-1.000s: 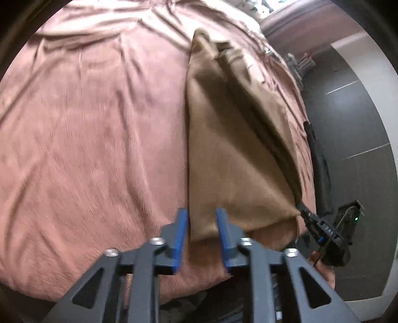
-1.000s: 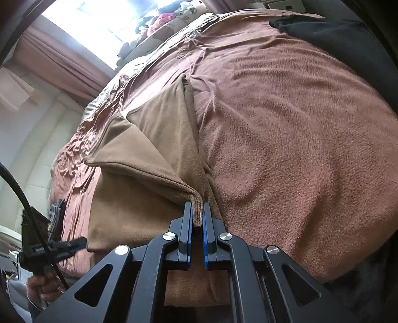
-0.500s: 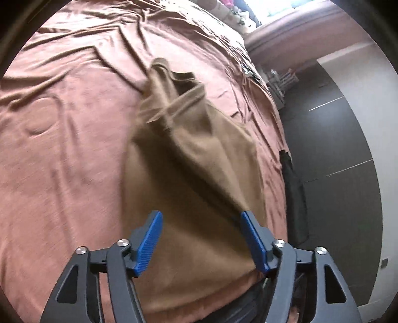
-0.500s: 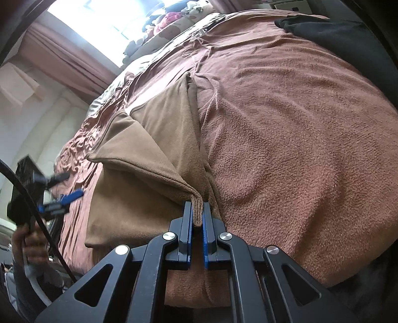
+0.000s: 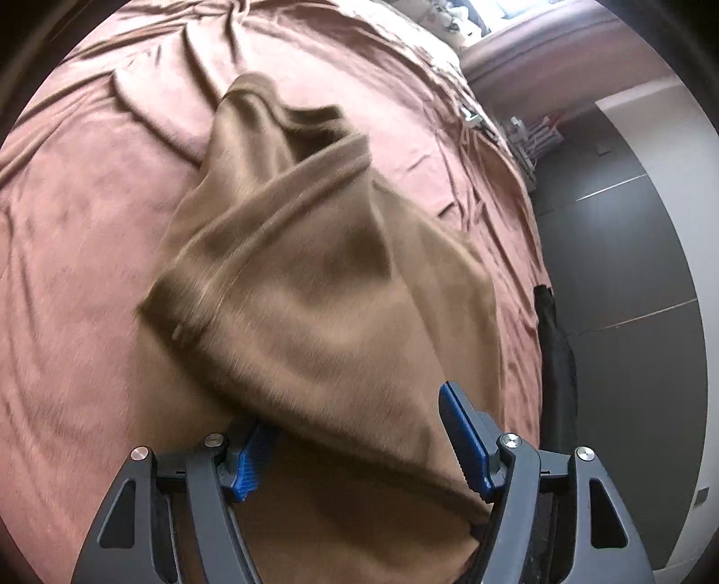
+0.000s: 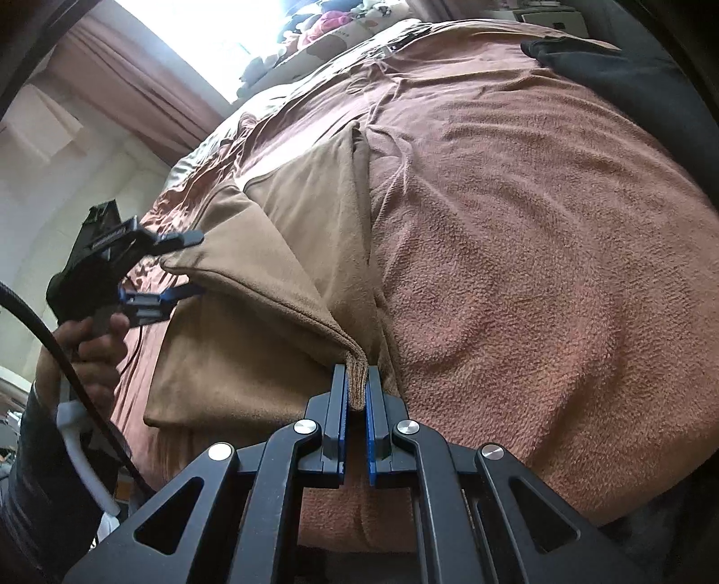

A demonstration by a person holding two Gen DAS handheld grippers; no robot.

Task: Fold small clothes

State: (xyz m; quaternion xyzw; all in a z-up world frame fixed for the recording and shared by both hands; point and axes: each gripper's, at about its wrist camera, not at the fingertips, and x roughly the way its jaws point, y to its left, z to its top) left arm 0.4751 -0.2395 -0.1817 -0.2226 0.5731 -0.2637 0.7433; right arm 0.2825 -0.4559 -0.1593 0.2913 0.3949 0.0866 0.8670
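Observation:
A tan brown garment (image 5: 323,305) lies on the pink-brown bed cover (image 5: 81,233), one layer lifted off the rest. My left gripper (image 5: 359,449) is open, its blue fingers spread on either side of the lifted fold's edge. It also shows in the right wrist view (image 6: 179,265), open at the fold's left corner. My right gripper (image 6: 357,386) is shut on the near corner of the garment (image 6: 278,269) and holds it raised.
A black garment (image 6: 620,67) lies at the bed's far right corner. The bed edge and a dark floor (image 5: 629,251) run along the right of the left wrist view. Curtains and a bright window (image 6: 251,31) are beyond the bed.
My left gripper opened wide, rose, and moved in around the edge of the lifted fold. My right gripper stayed shut on its corner and hardly moved.

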